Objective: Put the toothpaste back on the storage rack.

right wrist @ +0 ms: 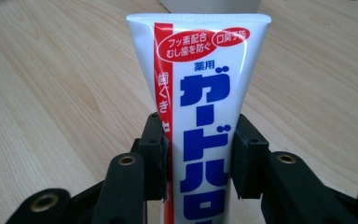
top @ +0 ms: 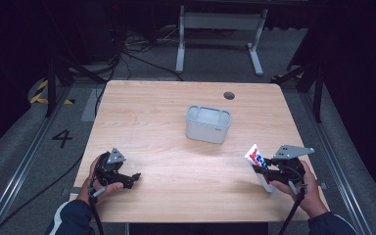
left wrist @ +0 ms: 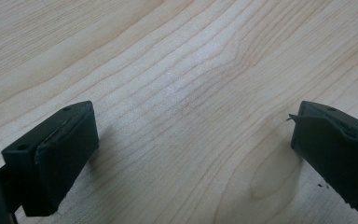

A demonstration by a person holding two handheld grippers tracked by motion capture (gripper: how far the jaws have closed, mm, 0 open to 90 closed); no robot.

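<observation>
Toothpaste tube [right wrist: 200, 107], clamped in the right hand-held gripper [right wrist: 198, 158] above the table [top: 166, 147], should likely go crimp-first into the grey bin [top: 208, 124], while the left hand-held gripper [left wrist: 191, 149] rests open.

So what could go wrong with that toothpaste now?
The right gripper pinches the toothpaste tube by its sides, so it might slip out or get squashed. The grey box stands apart across the table, so a drop on the way could land on bare wood.

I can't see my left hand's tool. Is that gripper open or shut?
Open: the left gripper has its jaws standing wide apart over bare wooden table, nothing between them.
</observation>
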